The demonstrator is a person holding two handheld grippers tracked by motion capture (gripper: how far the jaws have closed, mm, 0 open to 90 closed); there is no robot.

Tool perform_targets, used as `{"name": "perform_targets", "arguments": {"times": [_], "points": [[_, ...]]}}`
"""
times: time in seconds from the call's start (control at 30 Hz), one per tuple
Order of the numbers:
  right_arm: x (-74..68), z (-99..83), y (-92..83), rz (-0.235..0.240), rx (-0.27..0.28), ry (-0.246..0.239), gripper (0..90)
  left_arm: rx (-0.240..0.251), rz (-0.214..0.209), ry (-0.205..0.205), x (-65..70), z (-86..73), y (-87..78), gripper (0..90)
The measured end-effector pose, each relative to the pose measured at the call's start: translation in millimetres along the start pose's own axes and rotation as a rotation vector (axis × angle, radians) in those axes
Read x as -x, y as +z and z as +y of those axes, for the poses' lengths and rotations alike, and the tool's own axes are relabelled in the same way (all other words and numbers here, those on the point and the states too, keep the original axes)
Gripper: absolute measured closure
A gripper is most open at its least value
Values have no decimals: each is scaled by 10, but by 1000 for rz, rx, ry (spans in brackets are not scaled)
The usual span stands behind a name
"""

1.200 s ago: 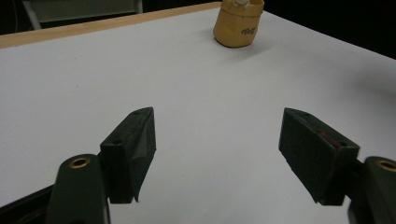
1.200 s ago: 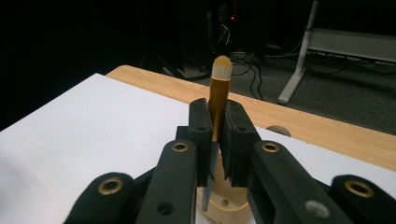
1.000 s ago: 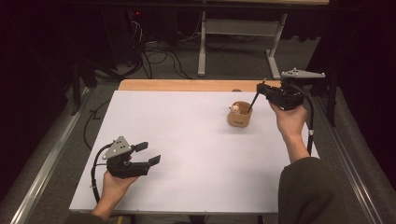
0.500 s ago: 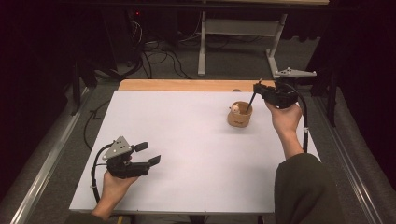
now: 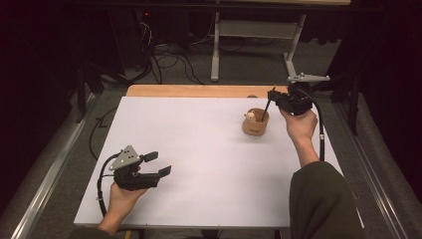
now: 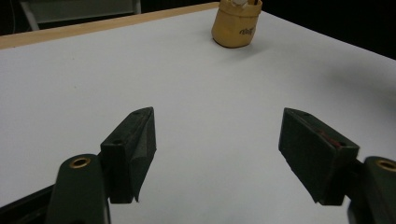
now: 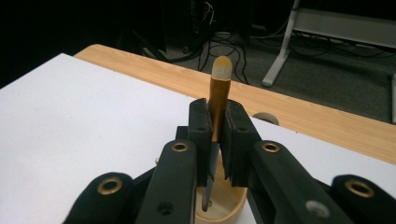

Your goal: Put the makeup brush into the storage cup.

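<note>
Right gripper [image 7: 215, 140] pinches a makeup brush [image 7: 218, 100] upright above the wooden cup [image 5: 255, 123] — left gripper [image 5: 158, 164], jaws spread, rests on the white desk [image 5: 199, 149].

Black claws [image 5: 158, 163] with brass-ringed screw holes, grey three-cornered plates, olive sleeve [image 5: 318, 199].

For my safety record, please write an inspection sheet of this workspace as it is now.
Surface: white tabletop, wooden strip along the far edge.
Job's things: makeup brush upright, handle end down in the wooden cup.
Clutter: nothing seen.
Grippers: right claw shut on the brush; left claw open, holding nothing, near the front left.
Cables: one trails from each claw; loose cables on the floor.
Surroundings: dark room, grey table legs beyond.
</note>
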State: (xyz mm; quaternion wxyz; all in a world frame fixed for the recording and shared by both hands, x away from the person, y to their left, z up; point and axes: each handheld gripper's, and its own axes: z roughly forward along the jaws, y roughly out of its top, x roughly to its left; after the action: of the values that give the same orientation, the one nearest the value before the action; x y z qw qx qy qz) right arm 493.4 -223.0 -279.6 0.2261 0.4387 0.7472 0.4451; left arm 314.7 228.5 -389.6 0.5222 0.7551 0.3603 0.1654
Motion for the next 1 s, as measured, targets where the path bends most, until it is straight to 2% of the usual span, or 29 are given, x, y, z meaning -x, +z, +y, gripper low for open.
{"name": "perform_targets", "arguments": {"times": [0.43,0.7,1.0], "points": [[-6,-19,84,-9,-24,-10,855,-4,3,3,3,0,5,282],[-46,-33,153,-23,-50,-38,854,-3,3,4,2,1,0,283],[-41,-55,213,-33,-68,-39,853,1,3,4,1,1,-5,283]]}}
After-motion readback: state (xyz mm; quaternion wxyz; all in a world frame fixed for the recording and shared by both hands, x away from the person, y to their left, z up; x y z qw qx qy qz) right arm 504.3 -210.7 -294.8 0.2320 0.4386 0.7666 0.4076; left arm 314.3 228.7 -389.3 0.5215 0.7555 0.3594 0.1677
